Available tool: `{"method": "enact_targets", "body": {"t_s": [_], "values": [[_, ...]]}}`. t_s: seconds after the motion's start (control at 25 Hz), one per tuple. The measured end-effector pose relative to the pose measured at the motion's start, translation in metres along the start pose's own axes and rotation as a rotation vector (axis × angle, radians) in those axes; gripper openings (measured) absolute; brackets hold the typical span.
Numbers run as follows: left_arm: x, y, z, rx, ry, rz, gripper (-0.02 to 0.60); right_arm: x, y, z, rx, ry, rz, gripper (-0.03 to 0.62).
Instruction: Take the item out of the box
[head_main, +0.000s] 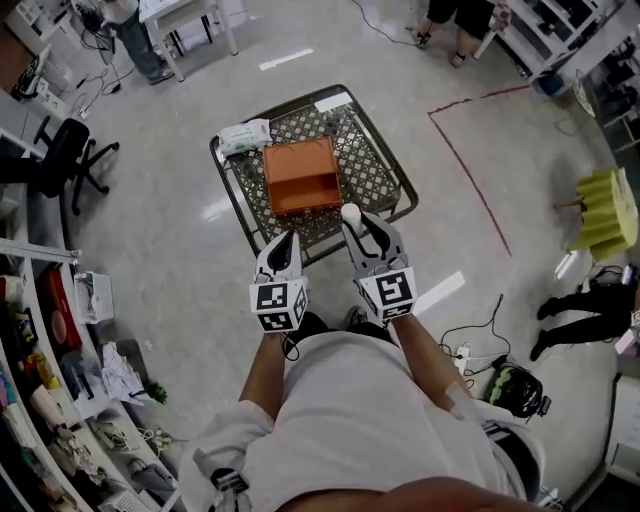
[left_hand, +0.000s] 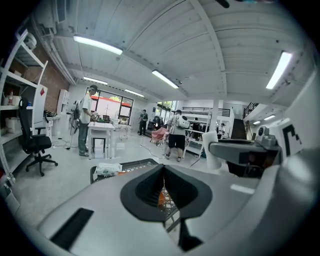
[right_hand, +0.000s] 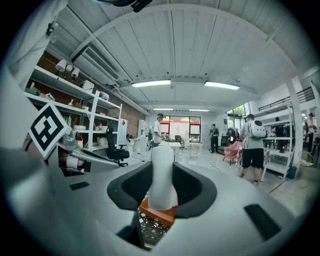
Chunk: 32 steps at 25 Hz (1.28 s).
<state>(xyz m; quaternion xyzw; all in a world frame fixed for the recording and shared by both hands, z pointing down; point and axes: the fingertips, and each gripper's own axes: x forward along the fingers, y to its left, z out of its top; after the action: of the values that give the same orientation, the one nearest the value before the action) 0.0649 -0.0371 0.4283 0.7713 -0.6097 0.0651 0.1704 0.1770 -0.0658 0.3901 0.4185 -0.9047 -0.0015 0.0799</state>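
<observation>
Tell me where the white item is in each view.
Head view: white item at centre, in the right gripper jaws.
Left gripper view: right of centre, upright.
Right gripper view: centre, between the jaws.
Shared landmark: orange box.

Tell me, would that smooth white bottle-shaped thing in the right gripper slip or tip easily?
Possibly slippery: the smooth white bottle-shaped thing has rounded sides where the right gripper clamps it. Tall and narrow, it would probably tip on the metal mesh table.

Left gripper (head_main: 287, 240) jaws together, right gripper (head_main: 358, 228) jaws round white item (right_hand: 162, 175)
</observation>
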Motion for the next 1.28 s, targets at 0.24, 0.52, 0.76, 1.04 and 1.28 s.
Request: {"method": "enact_targets", "body": {"t_s": [0.24, 0.52, 0.76, 1.04, 1.28], "values": [[-0.014, -0.044, 0.026, 0.066, -0.087, -0.002, 0.011, -0.035, -0.013, 0.033, 0.002, -0.083, 0.009, 0.121], [-0.030, -0.074, 0.061, 0.085, -0.198, -0.005, 0.011, -0.069, -0.019, 0.077, -0.005, -0.205, 0.037, 0.121], [-0.045, -0.088, 0.088, 0.120, -0.263, 0.000, 0.011, -0.079, -0.018, 0.095, -0.019, -0.242, 0.048, 0.121], [-0.056, -0.092, 0.104, 0.128, -0.305, 0.005, 0.011, -0.080, -0.014, 0.106, -0.022, -0.263, 0.053, 0.121], [-0.065, -0.089, 0.101, 0.122, -0.306, 0.013, 0.011, -0.075, -0.006, 0.104, -0.023, -0.255, 0.064, 0.121]]}}
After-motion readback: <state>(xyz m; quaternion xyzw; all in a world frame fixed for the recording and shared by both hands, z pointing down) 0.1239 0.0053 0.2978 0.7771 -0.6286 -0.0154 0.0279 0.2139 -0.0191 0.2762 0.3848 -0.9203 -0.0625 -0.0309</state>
